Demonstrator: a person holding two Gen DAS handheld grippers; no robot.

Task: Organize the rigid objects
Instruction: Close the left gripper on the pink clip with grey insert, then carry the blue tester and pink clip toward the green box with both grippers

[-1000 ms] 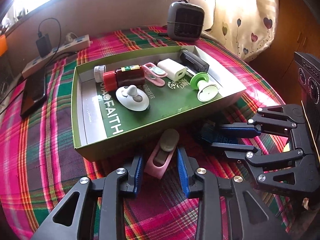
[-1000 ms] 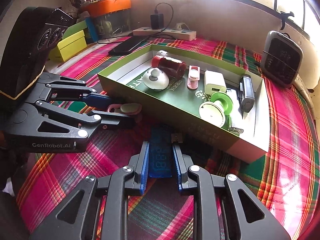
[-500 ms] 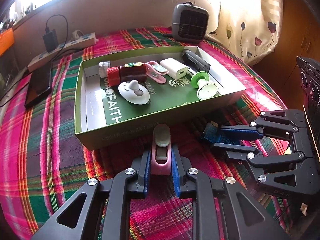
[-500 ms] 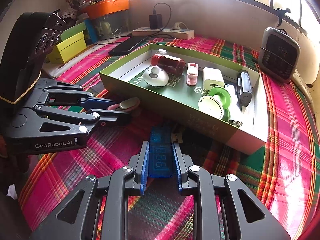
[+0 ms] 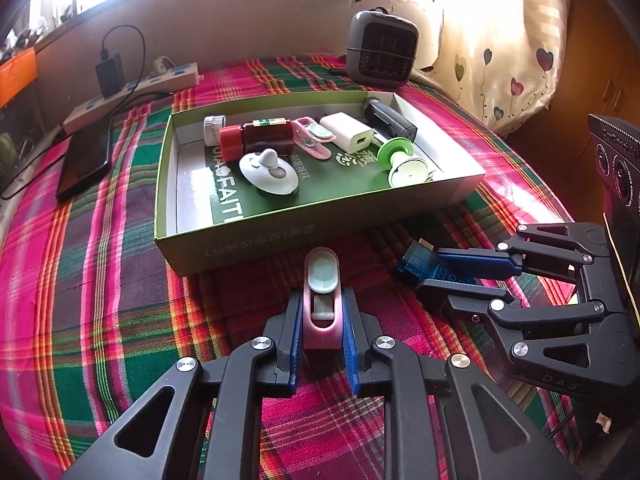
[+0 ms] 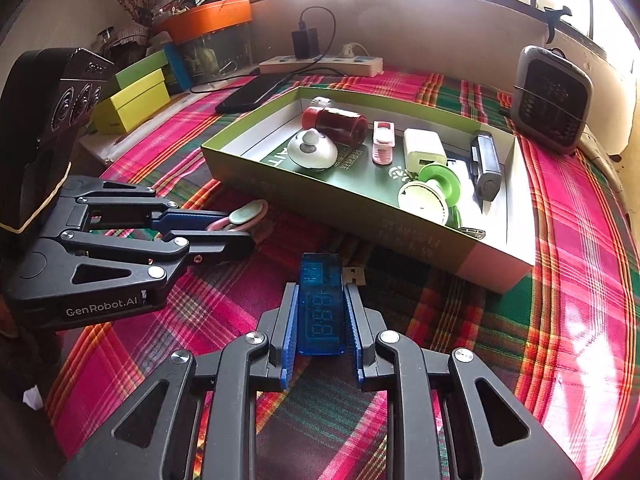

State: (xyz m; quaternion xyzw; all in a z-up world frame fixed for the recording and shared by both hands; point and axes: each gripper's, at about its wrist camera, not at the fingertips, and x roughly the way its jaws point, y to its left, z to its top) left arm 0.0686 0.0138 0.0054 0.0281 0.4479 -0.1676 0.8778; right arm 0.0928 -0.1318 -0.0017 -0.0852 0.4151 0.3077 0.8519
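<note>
Bright sun comes through the windows and lands on a table with a pink, green and red checked cloth. On the cloth sits a flat green box with its top off. Inside the box lie a dark red bottle with a red cap, a round white knob thing, a small pink clip, a white plug block, a black gadget and a green and white spool. Behind the box stands a small grey heater. Off to the side, near the wall, lie a white power strip and a black phone. Yellow-green boxes are stacked at the far edge in the right wrist view. The left gripper is squeezed tight on a pink clip with a pale green pad. That clip is outside the box, just in front of its near wall, and points toward it. The right gripper is clamped on a see-through blue stick with number marks. The blue stick is also outside the box, near its front wall, above the cloth. I cannot tell if either held thing touches the cloth. The two grippers are side by side, close but not touching.
</note>
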